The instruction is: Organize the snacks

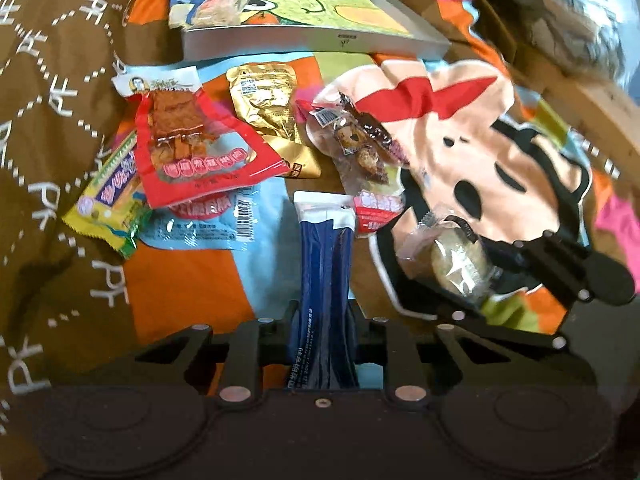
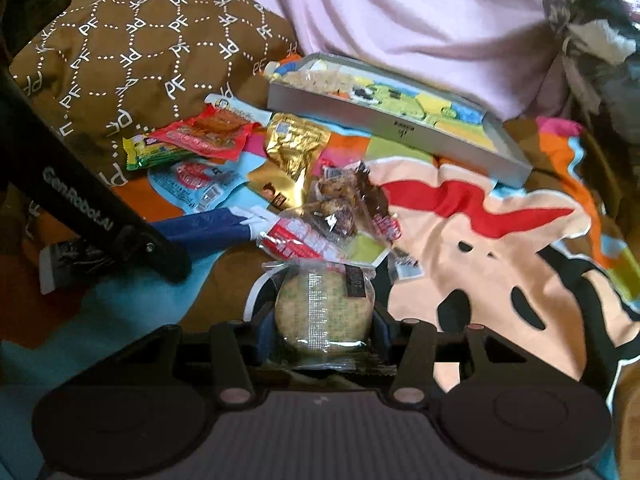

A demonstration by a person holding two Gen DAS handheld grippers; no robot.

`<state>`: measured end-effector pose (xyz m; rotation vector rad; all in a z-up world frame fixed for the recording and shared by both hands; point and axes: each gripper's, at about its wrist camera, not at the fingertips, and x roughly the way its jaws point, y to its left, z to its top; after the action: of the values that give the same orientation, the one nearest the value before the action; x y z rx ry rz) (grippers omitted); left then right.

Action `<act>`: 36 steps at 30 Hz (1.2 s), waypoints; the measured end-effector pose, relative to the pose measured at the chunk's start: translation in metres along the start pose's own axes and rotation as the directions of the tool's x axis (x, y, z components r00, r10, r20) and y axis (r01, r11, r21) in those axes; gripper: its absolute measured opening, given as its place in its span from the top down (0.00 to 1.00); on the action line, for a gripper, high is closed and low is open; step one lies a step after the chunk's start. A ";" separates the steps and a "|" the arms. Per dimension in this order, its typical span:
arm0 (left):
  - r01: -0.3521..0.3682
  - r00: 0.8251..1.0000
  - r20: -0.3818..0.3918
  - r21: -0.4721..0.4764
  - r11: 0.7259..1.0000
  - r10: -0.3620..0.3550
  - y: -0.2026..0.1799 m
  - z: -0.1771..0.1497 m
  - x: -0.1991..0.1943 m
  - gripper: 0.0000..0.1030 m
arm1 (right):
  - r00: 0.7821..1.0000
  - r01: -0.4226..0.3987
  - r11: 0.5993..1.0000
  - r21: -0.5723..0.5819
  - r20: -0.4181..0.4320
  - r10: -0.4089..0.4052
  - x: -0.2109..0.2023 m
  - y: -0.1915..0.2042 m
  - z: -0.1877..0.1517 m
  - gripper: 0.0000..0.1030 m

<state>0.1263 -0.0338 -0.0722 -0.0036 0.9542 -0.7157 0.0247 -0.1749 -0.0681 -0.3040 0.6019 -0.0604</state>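
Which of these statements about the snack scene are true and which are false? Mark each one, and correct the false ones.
1. The left claw holds a dark blue packet. True.
2. The right claw is empty. False: it grips a round wrapped biscuit.
3. One snack already lies in the grey tray. True.
4. The red packet lies inside the tray. False: it lies on the colourful blanket, in front of the tray.
5. The gold packet sits beside the red packet. True.
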 end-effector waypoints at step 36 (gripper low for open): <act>0.049 0.975 0.219 -0.068 0.996 -0.033 -0.009 -0.005 -0.048 0.78 | 0.992 -0.001 0.999 0.034 0.124 -0.004 -0.016 -0.004 0.004 0.48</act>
<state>0.1002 -0.0125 -0.0371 -0.1636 0.7716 -0.7029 0.0140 -0.1750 -0.0550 -0.2728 0.4773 -0.0529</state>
